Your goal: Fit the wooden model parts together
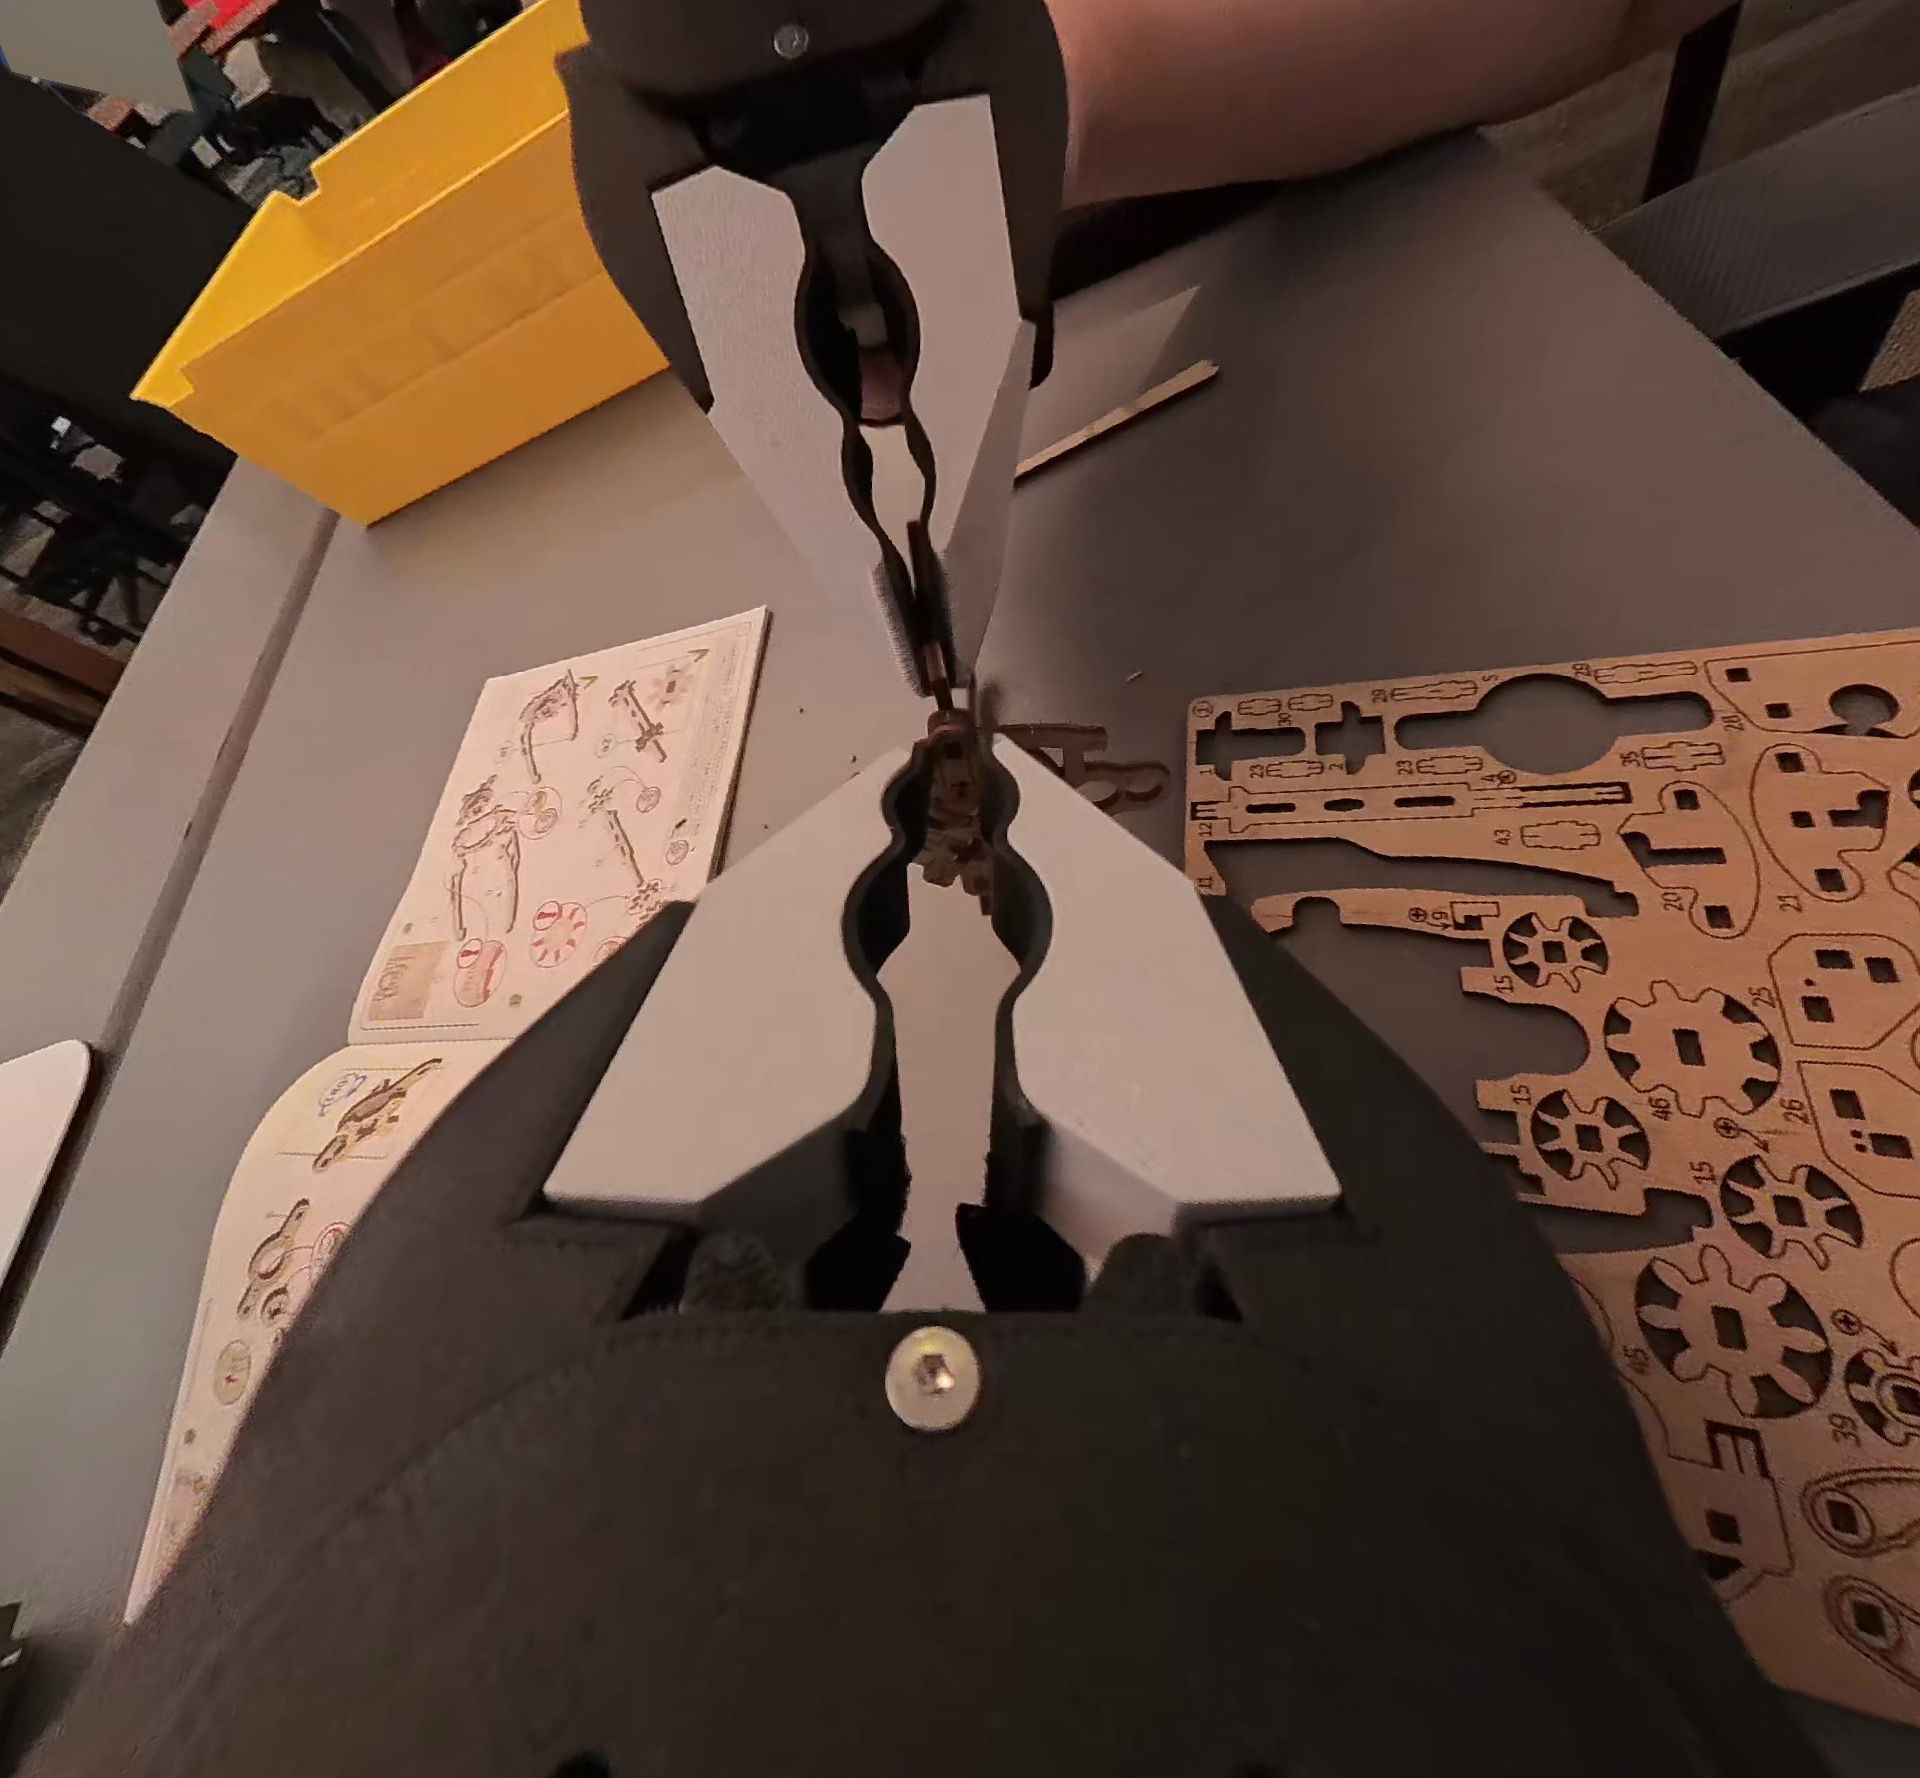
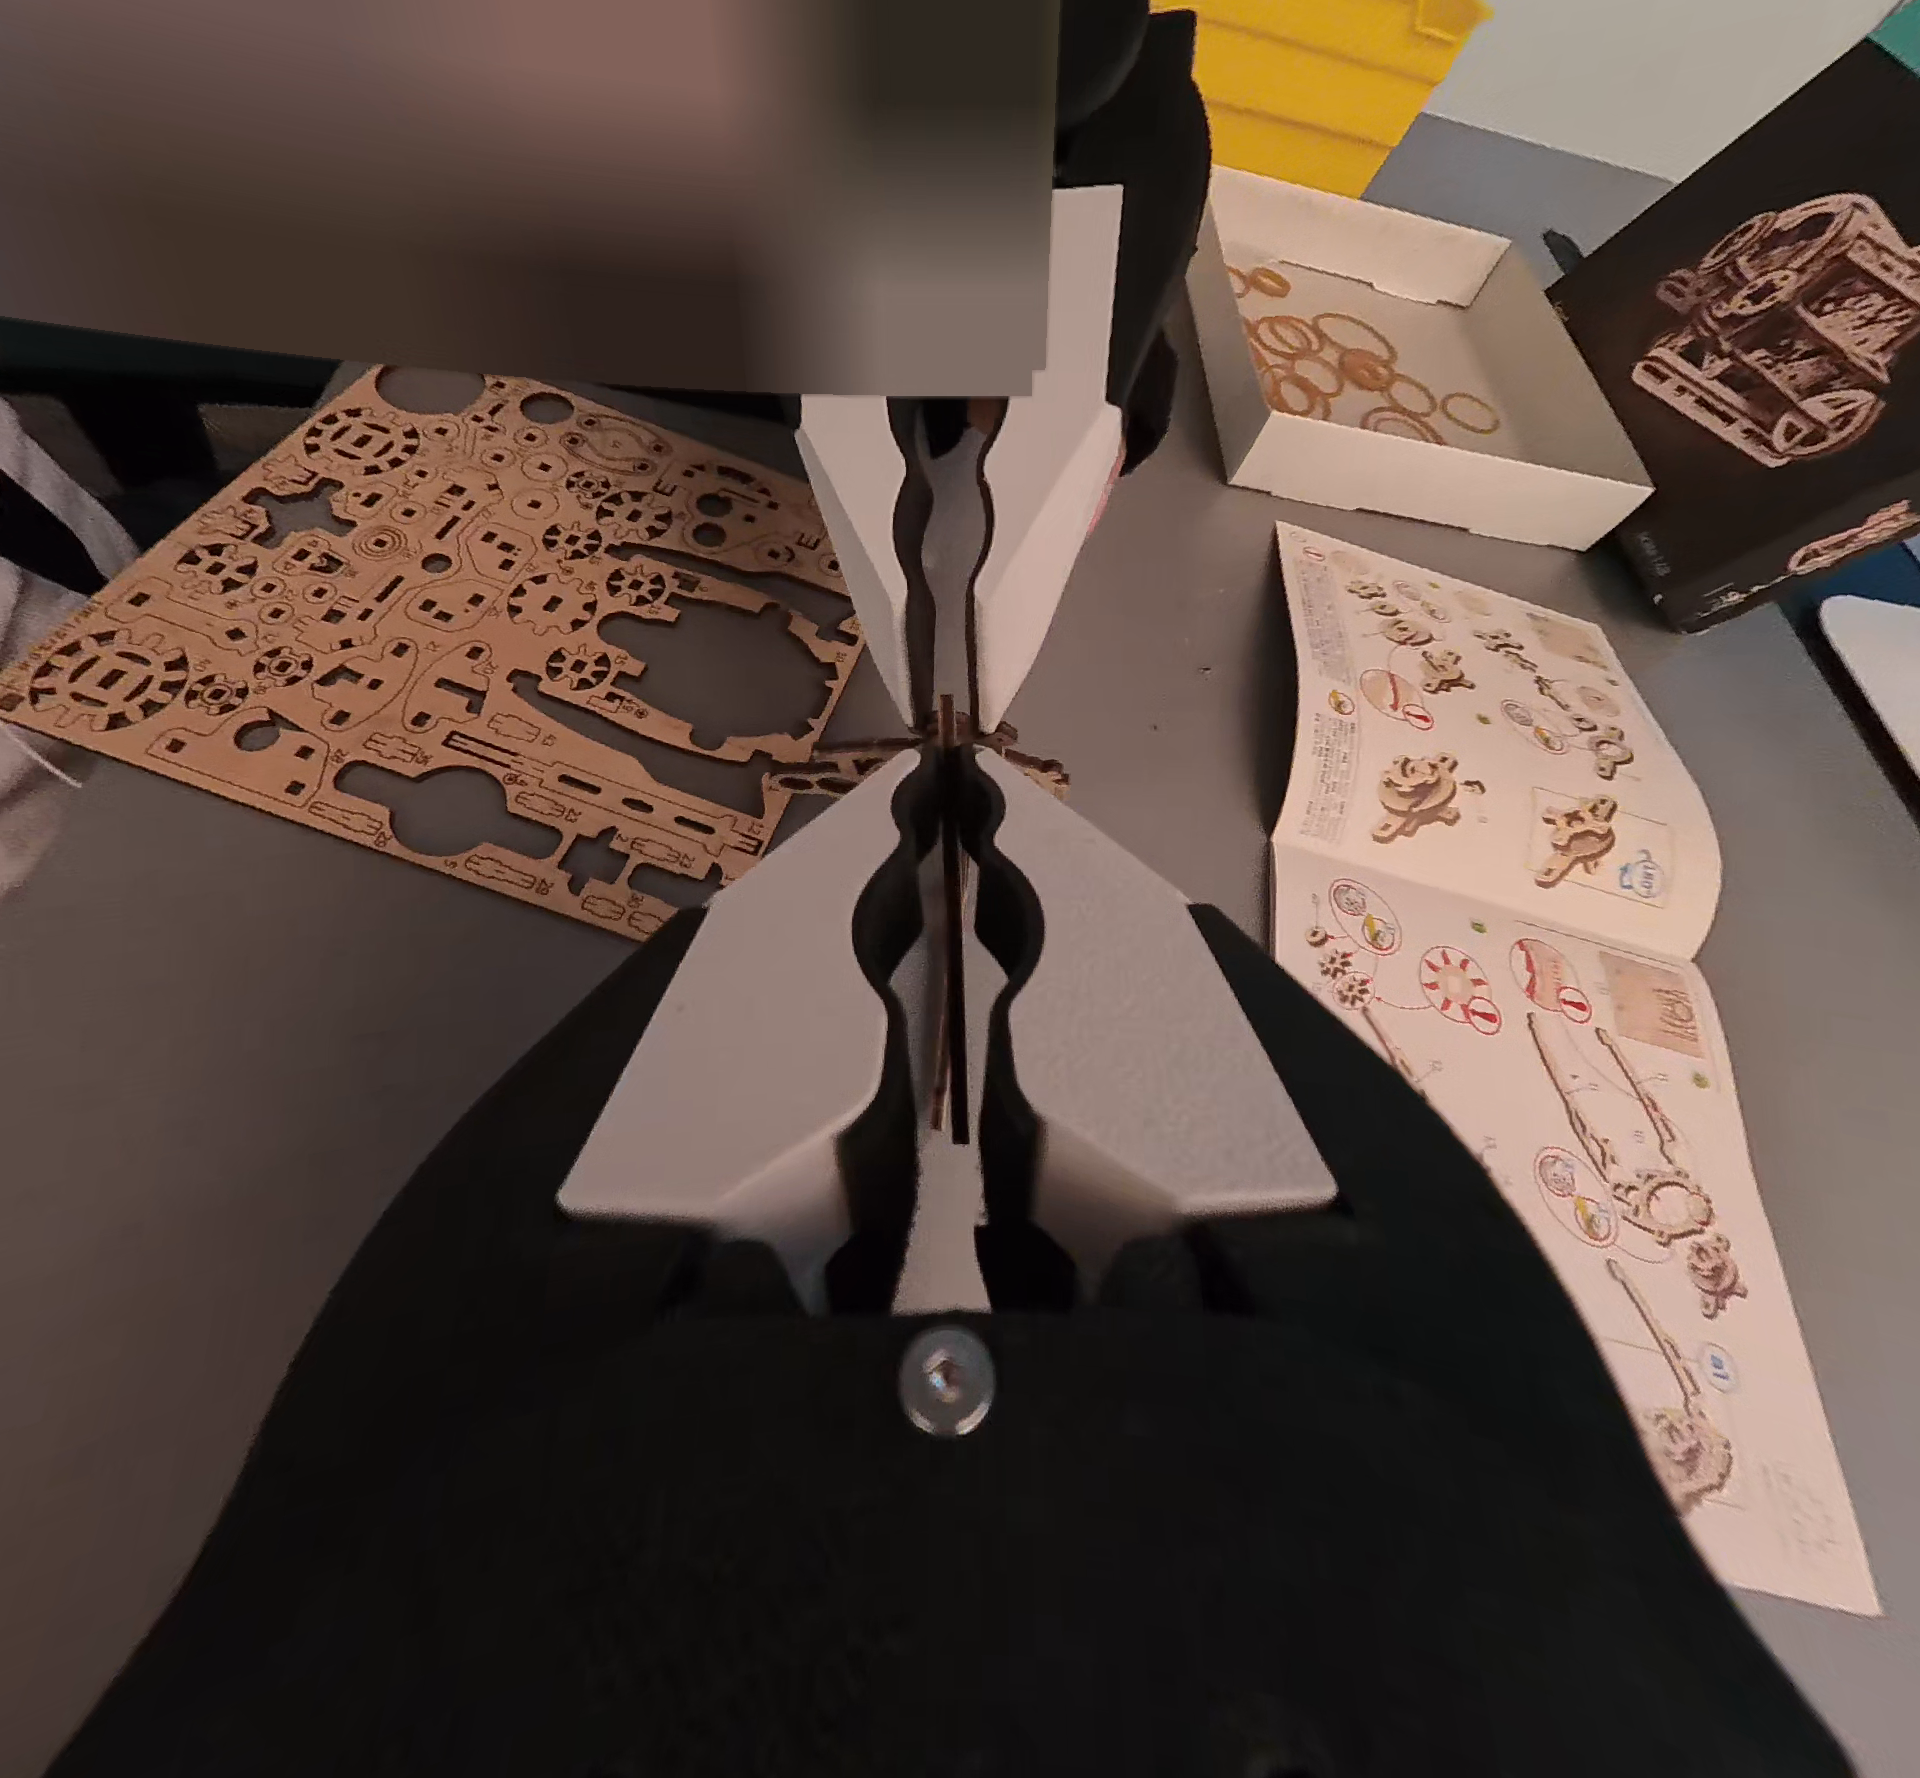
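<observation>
My left gripper (image 1: 951, 762) is shut on a small wooden gear assembly (image 1: 951, 835), held above the grey table (image 1: 1455, 481). My right gripper (image 1: 935, 679) comes in from the far side, tip to tip with the left. It is shut on a thin flat wooden piece (image 2: 951, 980) held edge-on, which also shows in the left wrist view (image 1: 928, 606). In the right wrist view my right gripper (image 2: 948, 772) faces the left gripper (image 2: 943, 700), and the two wooden parts touch where the tips meet. How they join is hidden by the fingers.
A laser-cut plywood sheet (image 1: 1610, 1001) (image 2: 416, 606) lies beside the grippers, with a loose wooden part (image 1: 1101, 772) near it. An open instruction booklet (image 1: 582, 814) (image 2: 1507, 897), a yellow bin (image 1: 416, 294), a white tray of rings (image 2: 1382, 378) and a dark box (image 2: 1766, 378) stand around. My two grippers' fingertips are within a few centimetres of each other.
</observation>
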`<action>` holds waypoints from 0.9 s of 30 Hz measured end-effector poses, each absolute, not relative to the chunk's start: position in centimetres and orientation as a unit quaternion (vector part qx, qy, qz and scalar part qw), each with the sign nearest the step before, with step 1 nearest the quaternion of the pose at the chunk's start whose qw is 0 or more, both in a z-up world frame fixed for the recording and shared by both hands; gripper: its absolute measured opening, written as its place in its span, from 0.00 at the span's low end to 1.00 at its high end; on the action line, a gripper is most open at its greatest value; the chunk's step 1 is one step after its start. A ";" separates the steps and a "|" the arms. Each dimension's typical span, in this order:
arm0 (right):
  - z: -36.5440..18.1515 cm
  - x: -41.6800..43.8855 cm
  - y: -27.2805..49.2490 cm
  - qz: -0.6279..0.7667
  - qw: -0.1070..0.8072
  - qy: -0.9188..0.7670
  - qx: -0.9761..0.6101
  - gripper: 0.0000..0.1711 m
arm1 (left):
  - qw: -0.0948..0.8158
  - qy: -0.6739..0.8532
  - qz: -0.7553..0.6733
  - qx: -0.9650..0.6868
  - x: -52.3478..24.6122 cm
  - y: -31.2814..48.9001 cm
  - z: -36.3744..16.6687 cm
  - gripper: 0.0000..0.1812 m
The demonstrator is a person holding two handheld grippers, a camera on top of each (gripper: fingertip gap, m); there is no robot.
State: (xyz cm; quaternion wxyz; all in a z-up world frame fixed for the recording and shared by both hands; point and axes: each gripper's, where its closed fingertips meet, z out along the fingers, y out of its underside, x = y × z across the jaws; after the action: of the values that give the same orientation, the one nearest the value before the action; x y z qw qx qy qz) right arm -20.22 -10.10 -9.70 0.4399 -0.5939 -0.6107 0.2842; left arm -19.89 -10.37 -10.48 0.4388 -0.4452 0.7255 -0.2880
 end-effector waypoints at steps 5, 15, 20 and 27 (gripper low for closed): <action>-9.6 -19.9 -9.9 0.299 0.435 -0.602 -0.599 0.00 | 0.449 0.718 -0.292 -0.445 -19.6 -10.2 -10.4 0.03; -9.7 -19.7 -10.1 0.266 0.441 -0.626 -0.586 0.00 | 0.455 0.716 -0.292 -0.442 -19.4 -10.3 -10.4 0.03; -9.7 -19.8 -10.4 0.271 0.435 -0.630 -0.584 0.00 | 0.456 0.717 -0.305 -0.430 -19.4 -10.7 -10.3 0.03; -9.6 -19.9 -10.3 0.269 0.436 -0.629 -0.584 0.00 | 0.455 0.714 -0.304 -0.437 -19.4 -10.7 -10.3 0.03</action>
State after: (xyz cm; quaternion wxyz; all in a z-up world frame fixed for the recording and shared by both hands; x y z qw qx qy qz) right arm -19.92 -10.33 -9.59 0.4361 -0.5844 -0.6294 0.2688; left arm -19.38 -10.72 -10.28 0.4553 -0.4371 0.7136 -0.3041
